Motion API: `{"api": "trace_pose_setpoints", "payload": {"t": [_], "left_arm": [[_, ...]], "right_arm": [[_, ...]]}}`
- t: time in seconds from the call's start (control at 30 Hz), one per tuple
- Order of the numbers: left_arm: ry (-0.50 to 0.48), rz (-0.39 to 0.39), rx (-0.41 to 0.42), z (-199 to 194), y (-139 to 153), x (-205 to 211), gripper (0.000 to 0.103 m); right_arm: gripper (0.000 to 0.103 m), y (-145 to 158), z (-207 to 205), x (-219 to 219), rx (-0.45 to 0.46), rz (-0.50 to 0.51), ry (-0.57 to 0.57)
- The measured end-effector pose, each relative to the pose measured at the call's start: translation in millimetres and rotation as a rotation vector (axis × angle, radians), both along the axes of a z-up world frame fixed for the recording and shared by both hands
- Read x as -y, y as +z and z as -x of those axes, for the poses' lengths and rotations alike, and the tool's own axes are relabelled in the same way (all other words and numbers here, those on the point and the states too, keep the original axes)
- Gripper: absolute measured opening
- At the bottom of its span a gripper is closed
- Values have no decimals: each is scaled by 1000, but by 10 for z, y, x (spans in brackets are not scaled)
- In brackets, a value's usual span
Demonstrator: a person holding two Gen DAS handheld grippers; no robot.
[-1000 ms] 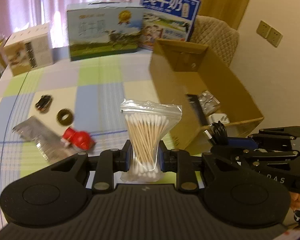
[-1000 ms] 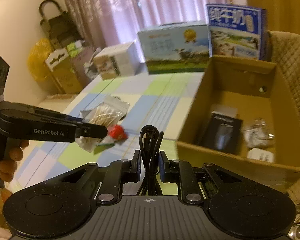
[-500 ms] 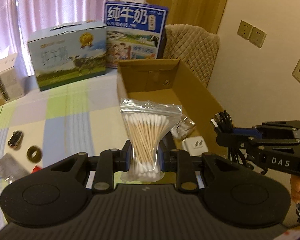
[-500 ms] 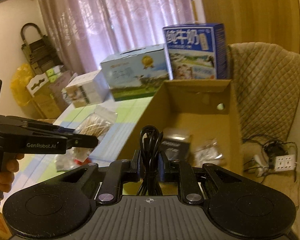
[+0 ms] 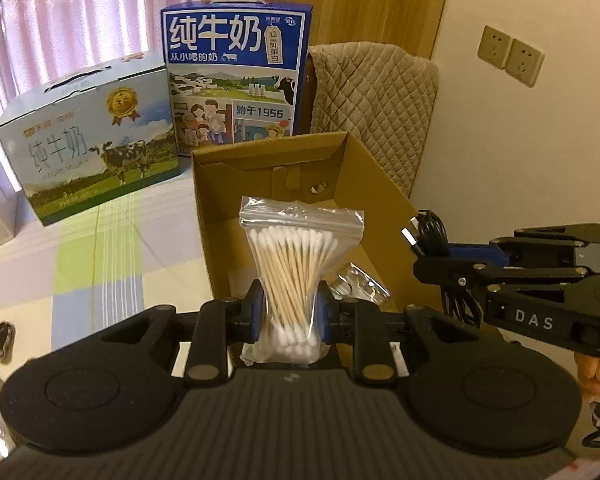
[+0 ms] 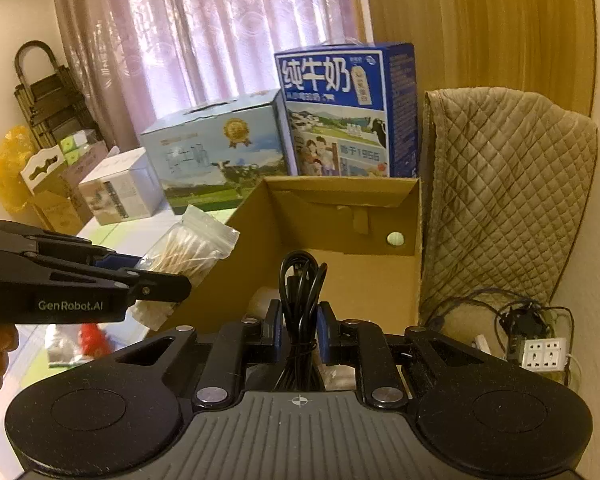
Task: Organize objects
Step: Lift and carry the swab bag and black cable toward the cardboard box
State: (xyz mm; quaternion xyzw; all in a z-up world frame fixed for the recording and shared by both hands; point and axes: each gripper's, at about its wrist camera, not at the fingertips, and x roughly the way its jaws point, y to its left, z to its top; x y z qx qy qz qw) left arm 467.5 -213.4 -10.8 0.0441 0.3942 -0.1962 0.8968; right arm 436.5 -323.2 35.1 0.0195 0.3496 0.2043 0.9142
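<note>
My left gripper (image 5: 289, 312) is shut on a clear zip bag of cotton swabs (image 5: 296, 264), held upright over the near end of the open cardboard box (image 5: 228, 184). My right gripper (image 6: 299, 320) is shut on a coiled black cable (image 6: 302, 280), also above that cardboard box (image 6: 340, 196). In the left wrist view the right gripper (image 5: 428, 258) comes in from the right with the cable (image 5: 434, 228) at the box's right wall. In the right wrist view the left gripper (image 6: 156, 278) shows at the left with the swab bag (image 6: 192, 248). A clear packet (image 5: 356, 280) lies inside the box.
Two milk cartons (image 5: 236, 80) (image 5: 92, 140) stand behind the box on the checked tablecloth (image 5: 80, 248). A quilted chair (image 6: 500, 184) is right of the box, with a power strip (image 6: 544, 354) on the floor. A small black object (image 5: 0, 340) and a red item (image 6: 94, 338) lie on the table.
Both grippers have moved to the right and forward, from over the table to above the cardboard box, still holding the swab bag and the cable. The table items slid out of view.
</note>
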Motion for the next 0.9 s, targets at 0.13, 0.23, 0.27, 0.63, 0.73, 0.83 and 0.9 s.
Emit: {"api": "trace_pose_setpoints", "payload": {"t": [0.13, 0.23, 0.27, 0.63, 0.73, 0.83, 0.9], "left_arm": [[1, -21, -13, -236, -74, 126, 22], [1, -40, -21, -389, -138, 195, 22], [2, -46, -27, -439, -161, 217, 22], [2, -90, -72, -890, -408, 380, 22], [1, -95, -82, -970, -465, 414, 22], [1, -103, -91, -1054, -532, 442, 22], [3, -102, -97, -1104, -577, 443, 22]], "right_arm": [[14, -77, -283, 43, -9, 15, -5], [14, -134, -474, 60, -13, 28, 0], [14, -151, -525, 53, -17, 34, 2], [14, -391, -948, 1, -48, 98, 29], [14, -444, -1046, 0, -52, 113, 33], [14, -479, -1122, 7, -52, 125, 36], [14, -504, -1165, 25, -55, 128, 35]]}}
